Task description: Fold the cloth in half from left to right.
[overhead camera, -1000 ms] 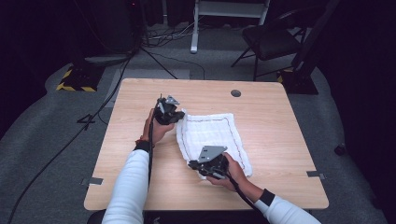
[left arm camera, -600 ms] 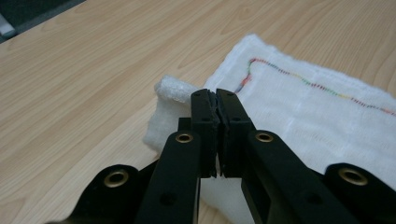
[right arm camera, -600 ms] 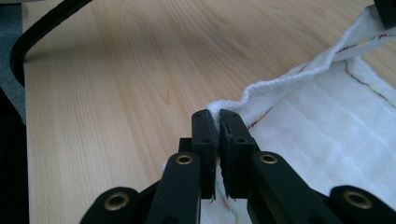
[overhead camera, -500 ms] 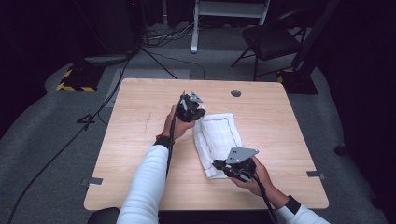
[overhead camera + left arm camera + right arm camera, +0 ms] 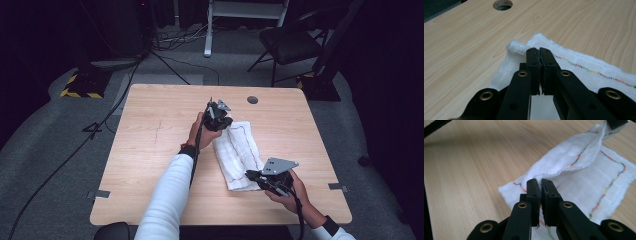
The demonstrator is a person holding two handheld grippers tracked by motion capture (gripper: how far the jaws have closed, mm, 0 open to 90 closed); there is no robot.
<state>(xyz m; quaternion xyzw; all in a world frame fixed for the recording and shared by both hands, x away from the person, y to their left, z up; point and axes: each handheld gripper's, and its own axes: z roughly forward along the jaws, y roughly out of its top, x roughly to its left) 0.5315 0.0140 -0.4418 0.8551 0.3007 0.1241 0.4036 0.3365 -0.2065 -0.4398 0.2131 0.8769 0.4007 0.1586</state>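
A white cloth [image 5: 239, 153] with a coloured stitched line lies right of centre on the wooden table [image 5: 150, 145], half folded over itself. My left gripper [image 5: 226, 124] is shut on its far corner, held just above the table. In the left gripper view the jaws pinch the cloth's [image 5: 584, 67] edge at the left gripper's [image 5: 539, 51] tips. My right gripper [image 5: 251, 176] is shut on the near corner. In the right gripper view the right gripper [image 5: 539, 182] clamps a lifted fold of cloth [image 5: 579, 175], which runs up to the other gripper [image 5: 616, 123].
A round cable hole [image 5: 252, 100] sits in the table behind the cloth, also seen as a cable hole [image 5: 503, 4] in the left gripper view. A chair [image 5: 290, 45] and floor cables [image 5: 100, 125] lie beyond the table. Bare wood spreads to the left.
Both hands have moved to the right, carrying the cloth's left edge with them. The cloth has gone from spread flat to a narrower, folded strip.
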